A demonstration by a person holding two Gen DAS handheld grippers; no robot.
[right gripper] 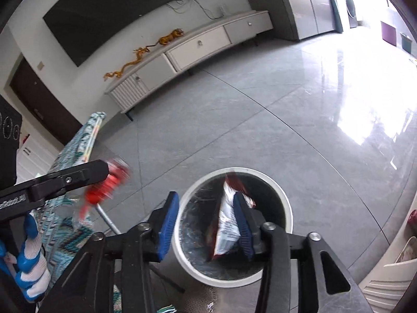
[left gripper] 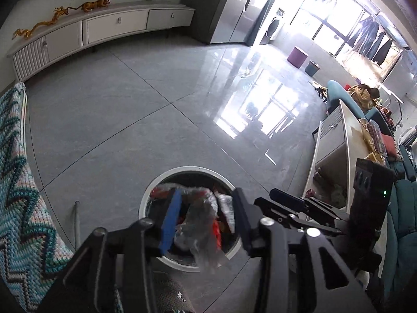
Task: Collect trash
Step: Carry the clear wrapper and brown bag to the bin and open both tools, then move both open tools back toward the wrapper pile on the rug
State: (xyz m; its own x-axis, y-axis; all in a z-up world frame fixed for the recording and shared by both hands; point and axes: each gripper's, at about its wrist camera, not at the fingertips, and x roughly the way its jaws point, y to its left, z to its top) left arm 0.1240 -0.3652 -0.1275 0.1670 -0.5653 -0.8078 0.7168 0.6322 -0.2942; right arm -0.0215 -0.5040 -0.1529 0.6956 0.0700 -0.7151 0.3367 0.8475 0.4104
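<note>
In the left wrist view the left gripper [left gripper: 206, 216] fills the lower middle of the frame with its jaws standing apart, directly above the round white-rimmed trash bin [left gripper: 146, 198] on the grey tiled floor [left gripper: 117, 120]. A crumpled clear plastic wrapper [left gripper: 203, 232], blurred, sits in the gap between the jaws, closer to the blue-padded finger on the left side of the gap; neither pad visibly presses on it, and whether it touches either pad cannot be told. Below it the bin already holds a heap of red and clear wrappers [left gripper: 224, 203]. To the right of the jaws the black frame of the other gripper reaches in from the lower right. In the right wrist view the right gripper [right gripper: 208, 224] is also open, low in the middle of the frame over the same bin [right gripper: 286, 203]. A red, white and silver snack packet [right gripper: 228, 224] hangs upright inside the bin opening, against the dark blue pad of the finger on the right side of the gap and well clear of the pad on the left. At the left edge of this view the left gripper [right gripper: 109, 174] shows a blurred red wrapper [right gripper: 104, 190] at its tip, beside a gloved hand [right gripper: 31, 258] and a teal patterned cloth [right gripper: 75, 161].
</note>
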